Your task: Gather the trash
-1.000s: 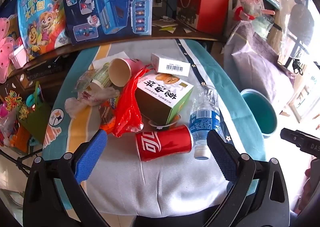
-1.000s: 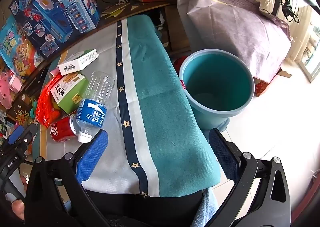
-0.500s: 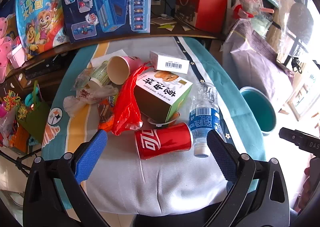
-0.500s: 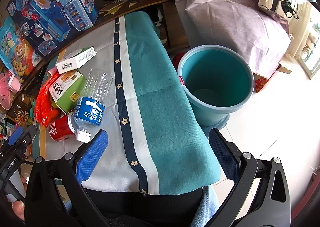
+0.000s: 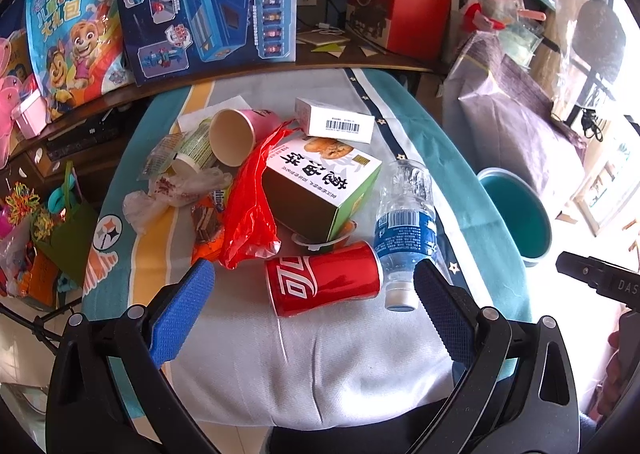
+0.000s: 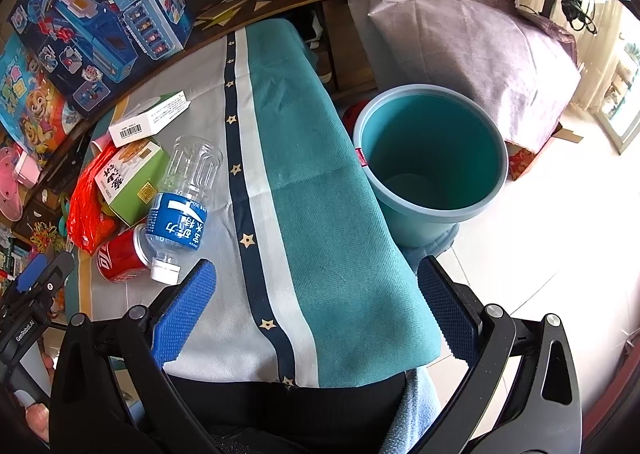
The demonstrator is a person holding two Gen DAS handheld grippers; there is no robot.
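Both sets of jaws are spread wide and empty, the left gripper hanging over the red can on the bench. The water bottle lies touching the can at its 3 o'clock, and the teal bin stands on the floor at 12 o'clock of the right gripper.

Behind the cloth-covered bench: blue toy box, cartoon puppy bag left of it, red gift bag to its right

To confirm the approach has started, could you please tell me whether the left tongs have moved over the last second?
Yes, slightly: the left tongs have crept forward toward the red can.
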